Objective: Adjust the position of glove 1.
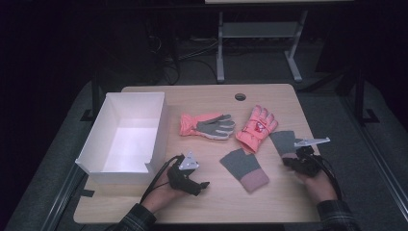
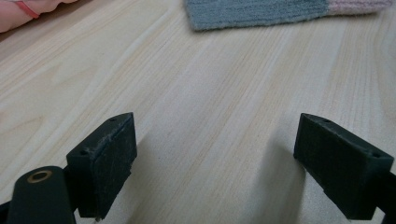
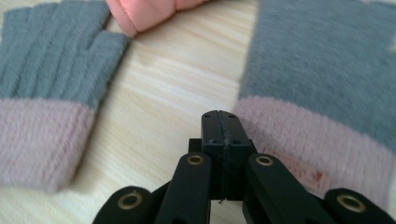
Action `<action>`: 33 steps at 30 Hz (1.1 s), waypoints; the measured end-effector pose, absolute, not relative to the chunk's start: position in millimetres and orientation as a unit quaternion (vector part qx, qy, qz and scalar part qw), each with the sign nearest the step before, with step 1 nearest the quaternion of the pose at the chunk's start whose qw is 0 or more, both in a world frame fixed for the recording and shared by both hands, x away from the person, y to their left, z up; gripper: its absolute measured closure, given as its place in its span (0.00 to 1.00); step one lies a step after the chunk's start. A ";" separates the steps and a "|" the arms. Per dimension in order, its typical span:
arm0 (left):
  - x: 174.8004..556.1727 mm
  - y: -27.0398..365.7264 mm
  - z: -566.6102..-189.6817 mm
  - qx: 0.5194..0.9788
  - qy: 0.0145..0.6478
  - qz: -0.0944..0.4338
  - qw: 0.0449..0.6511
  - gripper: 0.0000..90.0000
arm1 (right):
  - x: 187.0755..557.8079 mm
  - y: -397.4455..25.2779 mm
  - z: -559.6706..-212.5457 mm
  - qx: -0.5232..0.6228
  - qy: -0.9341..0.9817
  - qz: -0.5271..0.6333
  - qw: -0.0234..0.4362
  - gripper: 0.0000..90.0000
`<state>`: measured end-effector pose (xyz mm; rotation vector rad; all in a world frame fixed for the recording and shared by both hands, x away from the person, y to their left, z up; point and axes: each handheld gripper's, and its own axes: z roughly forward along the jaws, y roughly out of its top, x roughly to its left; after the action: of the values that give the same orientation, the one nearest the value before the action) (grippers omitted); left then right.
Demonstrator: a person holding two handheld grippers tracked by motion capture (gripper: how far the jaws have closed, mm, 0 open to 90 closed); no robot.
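Gloves everywhere on the wooden table [image 1: 202,197] in the high view! At centre, a grey knit glove [image 1: 244,169] with a pink cuff lies flat, and its twin, the second grey glove [image 1: 284,141], sits at about 3 o'clock from it, partly under the right gripper [image 1: 290,162]. At 12 o'clock lie two padded ones: an orange glove [image 1: 207,125], palm side up, and a pink glove [image 1: 256,127] just beside it. A white box [image 1: 126,137] stands at 9 o'clock, near the left gripper [image 1: 204,185], which rests low on the table, well apart from the grey glove.

Over to the left gripper view: the left gripper [image 2: 212,172] has its jaws spread wide over bare wood, nothing between them, and the grey glove [image 2: 257,11] lies up at 12 o'clock.

Now the right gripper view: the right gripper [image 3: 220,122] has its jaws pressed tight together, tips right at the pink cuff edge of the second grey glove [image 3: 322,84]. Whether any fabric is pinched, I cannot tell. The first grey glove [image 3: 51,79] sits at 10 o'clock.
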<state>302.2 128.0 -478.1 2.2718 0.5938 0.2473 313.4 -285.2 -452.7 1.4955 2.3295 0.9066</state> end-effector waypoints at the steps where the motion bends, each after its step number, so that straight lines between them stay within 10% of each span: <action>1: 302.2 128.0 -478.1 0.890 0.232 0.097 0.380 0.14 | 311.1 -287.8 -452.6 0.513 0.793 0.309 0.114 1.00; 18: 302.1 128.0 -477.9 0.890 0.233 0.096 0.380 0.14 | 325.7 -306.3 -439.9 0.517 0.780 0.320 0.152 0.78; 33: 302.1 128.0 -477.8 0.890 0.233 0.097 0.380 0.14 | 347.3 -309.8 -461.7 0.548 0.767 0.295 0.158 0.85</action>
<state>302.1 128.0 -477.8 2.2734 0.5951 0.2466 347.3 -309.8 -461.7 1.5669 2.1929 0.8427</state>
